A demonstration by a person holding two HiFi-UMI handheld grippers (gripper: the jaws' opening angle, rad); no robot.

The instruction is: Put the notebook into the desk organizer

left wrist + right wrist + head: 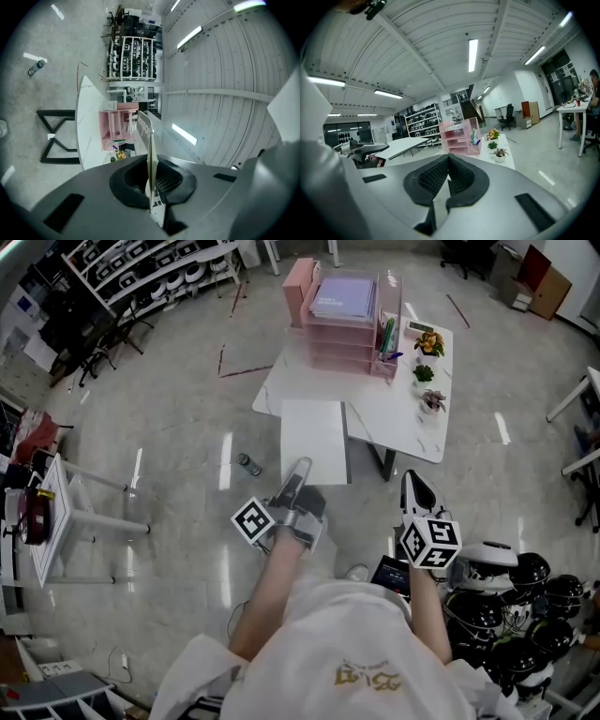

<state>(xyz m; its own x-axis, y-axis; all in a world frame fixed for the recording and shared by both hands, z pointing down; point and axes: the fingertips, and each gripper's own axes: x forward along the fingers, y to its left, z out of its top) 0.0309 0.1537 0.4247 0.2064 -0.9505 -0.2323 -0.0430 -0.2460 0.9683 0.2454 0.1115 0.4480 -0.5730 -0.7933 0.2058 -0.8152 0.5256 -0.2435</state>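
Note:
My left gripper (298, 471) is shut on a white notebook (314, 441), held flat out in front of me above the floor, short of the table. In the left gripper view the notebook (151, 150) shows edge-on, clamped between the black pads (165, 180). The pink desk organizer (342, 332) stands at the far end of the white table (403, 423), with a purple book (343, 298) on its top tray. It also shows ahead of both grippers, organizer (115, 129) and organizer (459, 136). My right gripper (416, 484) hangs to the right, shut with nothing between its pads (459, 174).
A clear pen holder (388, 338) stands beside the organizer, and three small potted plants (427, 371) line the table's right side. A bottle (249, 465) lies on the floor at left. Dark helmets (516, 610) pile up at lower right; a white side table (58, 521) is at left.

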